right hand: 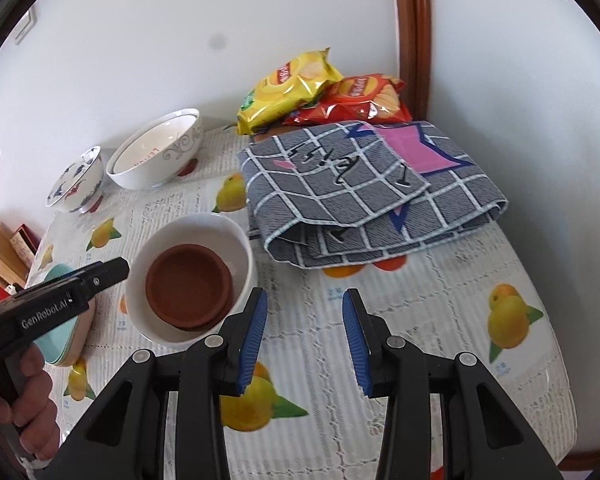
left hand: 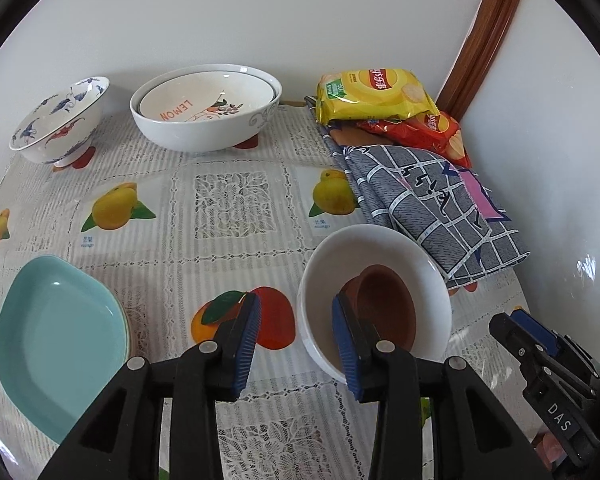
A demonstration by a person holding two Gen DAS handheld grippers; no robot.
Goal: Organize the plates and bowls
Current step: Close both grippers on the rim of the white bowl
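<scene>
White walls are meeting behind a fruit-print tablecloth (right hand: 420,320) near whose right edge a white bowl (left hand: 428,280), glazed, rigid, breakable, best pinched at its rim, is cradling a brown dish (right hand: 188,288), while left gripper (left hand: 296,340) and right gripper (right hand: 305,336) are being held apart, empty.

A brown dish (right hand: 190,286) sits in a white bowl (right hand: 236,236); the grey cloth (right hand: 364,196) is white-checked, the plate (left hand: 56,336) turquoise.

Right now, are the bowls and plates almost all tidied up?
Partly. The brown dish sits inside the white bowl, and the lemon bowl is nested in the big white bowl. Both the left gripper and right gripper are open, holding nothing. The crane-painted bowl and teal plates stand apart.
</scene>
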